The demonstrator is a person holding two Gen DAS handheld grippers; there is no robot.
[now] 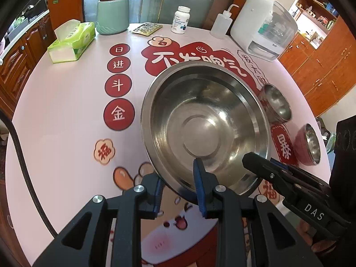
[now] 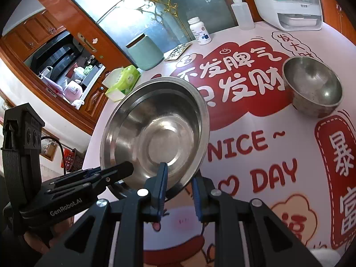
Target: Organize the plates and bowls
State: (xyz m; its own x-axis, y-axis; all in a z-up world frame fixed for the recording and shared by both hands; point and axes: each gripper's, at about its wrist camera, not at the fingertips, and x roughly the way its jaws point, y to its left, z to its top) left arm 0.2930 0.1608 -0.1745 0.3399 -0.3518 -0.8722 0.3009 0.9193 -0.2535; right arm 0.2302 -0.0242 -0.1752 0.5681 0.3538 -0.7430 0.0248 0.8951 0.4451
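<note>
A large steel bowl is held tilted over the table; it also shows in the right wrist view. My left gripper is shut on its near rim, one finger inside and one outside. My right gripper is shut on the rim at the bowl's right side, and shows in the left wrist view. A small steel bowl stands on the table to the right, also in the right wrist view. A second small bowl with a pink outside stands nearer the table's right edge.
The round table has a pink and red printed cover. At the back stand a tissue box, a green jar, a pill bottle, a squeeze bottle and a white appliance. Wooden cabinets surround it.
</note>
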